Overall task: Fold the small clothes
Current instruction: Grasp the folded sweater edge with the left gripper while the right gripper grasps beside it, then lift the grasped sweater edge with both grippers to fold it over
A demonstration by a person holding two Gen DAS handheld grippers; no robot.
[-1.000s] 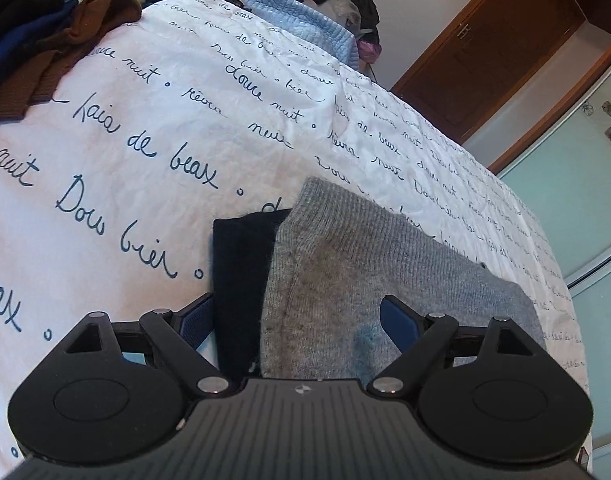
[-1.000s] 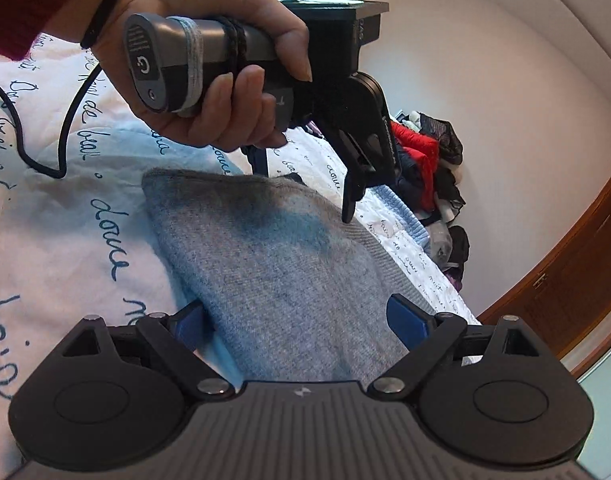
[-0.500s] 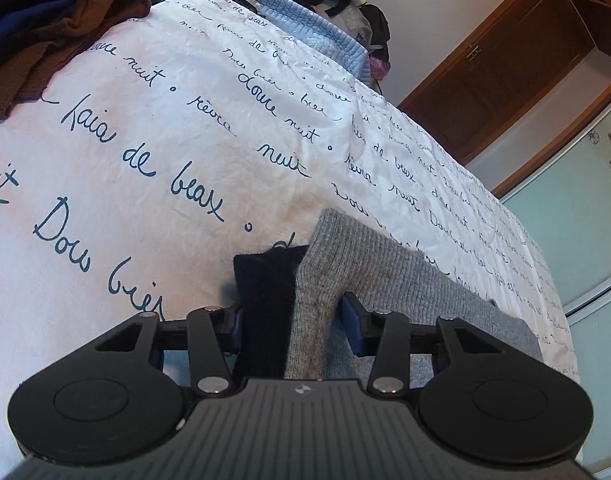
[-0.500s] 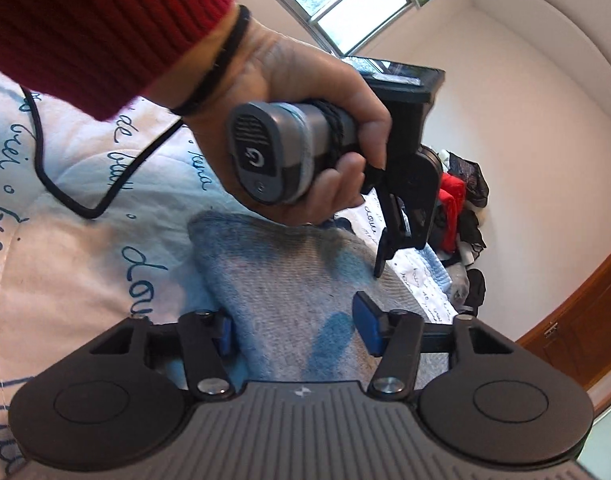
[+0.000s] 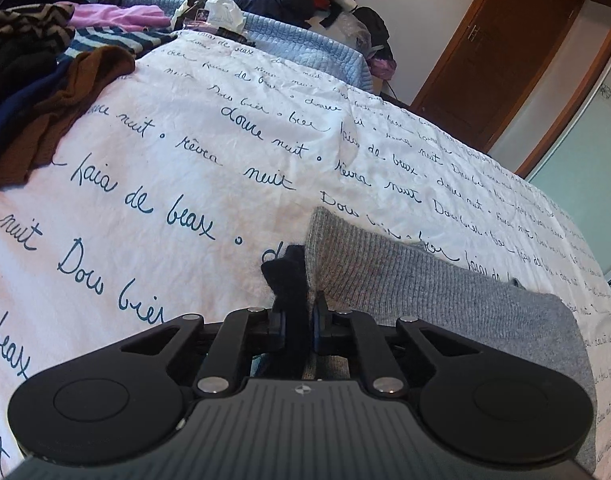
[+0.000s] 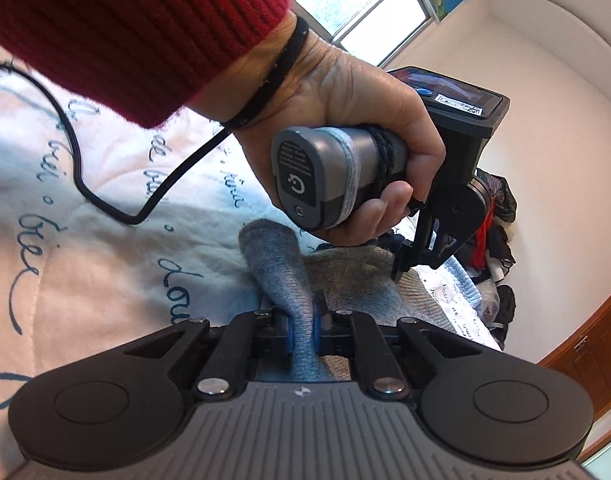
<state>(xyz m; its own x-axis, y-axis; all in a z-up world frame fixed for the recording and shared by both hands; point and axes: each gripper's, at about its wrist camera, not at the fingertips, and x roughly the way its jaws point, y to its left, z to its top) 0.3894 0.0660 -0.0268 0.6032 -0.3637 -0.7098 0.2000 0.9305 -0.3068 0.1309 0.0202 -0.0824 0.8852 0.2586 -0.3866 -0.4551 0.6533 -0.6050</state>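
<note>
Grey knit garment [image 5: 445, 292] low centre on script-printed bedspread [image 5: 185, 152]. Left gripper [image 5: 298, 320] and right gripper [image 6: 303, 330] just closed, jaws now pinching bunched fabric edges. Both corners secured; likely ready to lift for folding.

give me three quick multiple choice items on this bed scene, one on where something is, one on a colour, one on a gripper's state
1. Where is the brown garment?
A. in the clothes pile at the bed's far left
B. under the grey knit
C. on the floor

2. What colour is the sleeve of the person's arm?
A. green
B. red
C. white

3. What is the right gripper doing?
A. standing wide open above the bed
B. shut on a bottle
C. shut on the grey knit

Key: 1 A, it lies among dark clothes on the printed bedcover; 2 B, ribbed red cuff above the wrist; 3 C, grey fabric is pinched between its blue pads.
</note>
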